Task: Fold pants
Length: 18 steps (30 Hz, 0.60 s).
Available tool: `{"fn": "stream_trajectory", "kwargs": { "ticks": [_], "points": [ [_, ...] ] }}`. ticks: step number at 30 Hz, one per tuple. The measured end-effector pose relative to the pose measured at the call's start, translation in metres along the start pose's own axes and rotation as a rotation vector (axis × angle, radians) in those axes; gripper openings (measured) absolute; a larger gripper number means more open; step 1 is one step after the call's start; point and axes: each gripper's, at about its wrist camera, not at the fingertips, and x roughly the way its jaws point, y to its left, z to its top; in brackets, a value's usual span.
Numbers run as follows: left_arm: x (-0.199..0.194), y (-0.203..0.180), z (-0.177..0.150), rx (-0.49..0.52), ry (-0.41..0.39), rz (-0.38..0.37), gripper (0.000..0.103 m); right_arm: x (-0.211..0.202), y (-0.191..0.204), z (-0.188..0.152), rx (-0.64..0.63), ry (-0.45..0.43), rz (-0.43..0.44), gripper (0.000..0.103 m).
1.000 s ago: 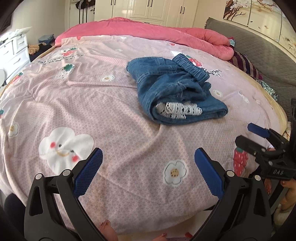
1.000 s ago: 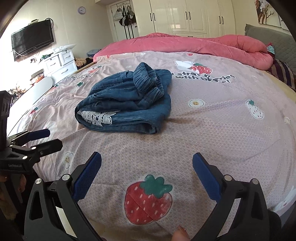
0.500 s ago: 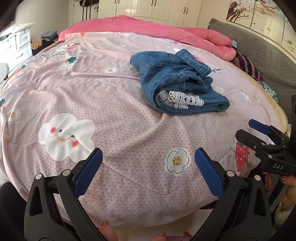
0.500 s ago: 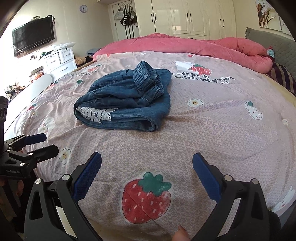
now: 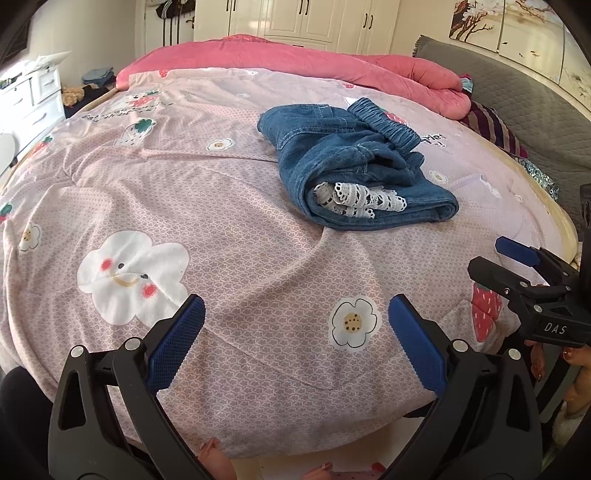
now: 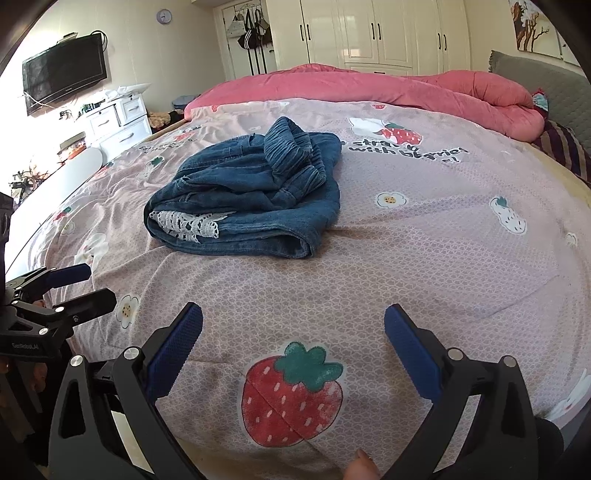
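The blue denim pants (image 5: 354,166) lie in a loose folded bundle on the pink bedspread (image 5: 229,243), with white lace trim showing at the near end. They also show in the right wrist view (image 6: 251,199). My left gripper (image 5: 295,332) is open and empty, low over the bed's near edge, well short of the pants. My right gripper (image 6: 293,339) is open and empty over a strawberry print, also short of the pants. Each gripper shows at the side of the other's view: the right one (image 5: 509,264) and the left one (image 6: 79,286).
A rolled pink quilt (image 5: 332,62) lies across the far side of the bed. A grey headboard (image 5: 524,92) stands at the right. White drawers (image 6: 118,122) and a wall TV (image 6: 64,79) are at the left. White wardrobes (image 6: 369,33) line the back wall.
Both grippers have pulled back slightly and tilted up, so the pants sit a little lower and farther in view. The pants have not moved. Both grippers stay open.
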Motion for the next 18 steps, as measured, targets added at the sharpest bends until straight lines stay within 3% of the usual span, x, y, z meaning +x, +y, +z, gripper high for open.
{"fn": "stream_trajectory", "kwargs": {
  "ticks": [18],
  "points": [
    [-0.0021, -0.0001, 0.0011, 0.003, -0.012, 0.004, 0.094, 0.0007, -0.0009, -0.0012, 0.014, 0.008, -0.002, 0.098]
  ]
}}
